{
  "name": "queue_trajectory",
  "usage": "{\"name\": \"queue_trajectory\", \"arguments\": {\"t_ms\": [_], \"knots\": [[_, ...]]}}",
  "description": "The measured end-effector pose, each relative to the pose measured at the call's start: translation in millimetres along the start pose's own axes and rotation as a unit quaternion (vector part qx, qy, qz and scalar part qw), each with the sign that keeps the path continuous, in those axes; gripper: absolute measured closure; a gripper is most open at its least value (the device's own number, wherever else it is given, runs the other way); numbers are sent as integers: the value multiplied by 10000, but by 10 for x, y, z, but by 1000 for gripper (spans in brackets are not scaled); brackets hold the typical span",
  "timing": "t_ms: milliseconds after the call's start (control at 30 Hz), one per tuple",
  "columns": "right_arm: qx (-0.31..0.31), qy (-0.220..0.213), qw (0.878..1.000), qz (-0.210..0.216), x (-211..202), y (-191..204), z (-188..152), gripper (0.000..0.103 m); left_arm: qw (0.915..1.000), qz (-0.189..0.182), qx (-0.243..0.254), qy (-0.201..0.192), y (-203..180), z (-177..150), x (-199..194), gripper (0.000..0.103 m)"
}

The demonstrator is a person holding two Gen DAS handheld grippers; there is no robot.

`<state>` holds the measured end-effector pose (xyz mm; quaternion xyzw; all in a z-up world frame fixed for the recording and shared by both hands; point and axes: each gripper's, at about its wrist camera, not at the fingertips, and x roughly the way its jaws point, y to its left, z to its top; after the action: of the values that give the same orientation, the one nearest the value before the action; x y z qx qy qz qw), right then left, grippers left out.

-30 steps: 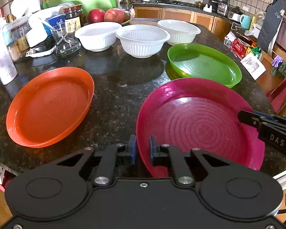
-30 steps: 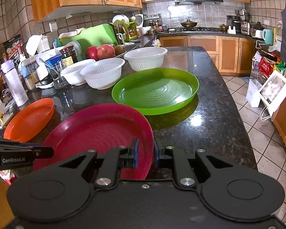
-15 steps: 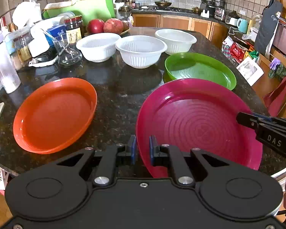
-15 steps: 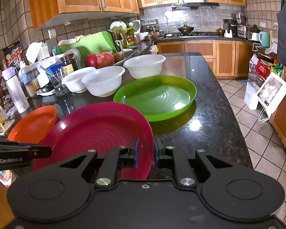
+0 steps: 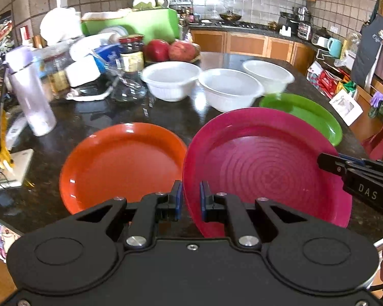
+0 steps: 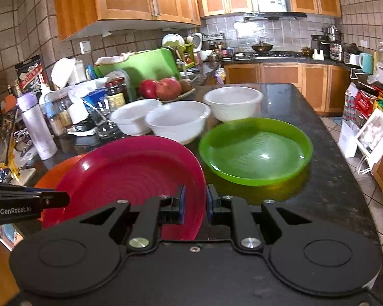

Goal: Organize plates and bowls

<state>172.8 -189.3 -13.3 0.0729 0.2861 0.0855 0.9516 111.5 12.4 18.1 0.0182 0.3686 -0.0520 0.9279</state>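
Dark granite counter — both tools, marked "DAS" & "GenRobot.AI", clamped on magenta plate.

**Count of items on the counter**

Plates: 3. One magenta plate, nearest, centre-right; one orange plate to its left; one green plate further off on the right.

Bowls: 3, all white, in a row on the far side of the plates: left bowl, middle bowl, right bowl.

Red fruit: 2 clearly seen, and, behind the bowls; a third, brownish piece sits beside them, kind not certain.

Dark-lidded jar: 1, far left. Pale bottle: 1, left edge.

Grippers: 2, left gripper and right gripper.
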Motion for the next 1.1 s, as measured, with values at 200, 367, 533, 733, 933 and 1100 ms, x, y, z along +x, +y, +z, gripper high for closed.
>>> {"name": "queue_trajectory", "arguments": {"t_ms": [200,367,533,733,933,1100], "knots": [[-91,-29,9998,172,157,414,100,85,9997,200,-29,-107,401,62,-39,86],[-144,-14,9995,270,289,721,147,85,9994,322,-74,-143,724,100,-15,85],[-161,59,9996,245,468,991,161,85,9993,362,-88,-87,998,111,67,85],[-106,186,9998,33,662,1208,148,85,9998,215,-42,25,1254,118,216,85],[-65,315,9992,-242,812,1299,109,85,9999,2,58,106,1382,142,366,85],[63,285,9988,-382,872,1331,91,69,9997,-176,87,147,1466,164,462,76]]}}
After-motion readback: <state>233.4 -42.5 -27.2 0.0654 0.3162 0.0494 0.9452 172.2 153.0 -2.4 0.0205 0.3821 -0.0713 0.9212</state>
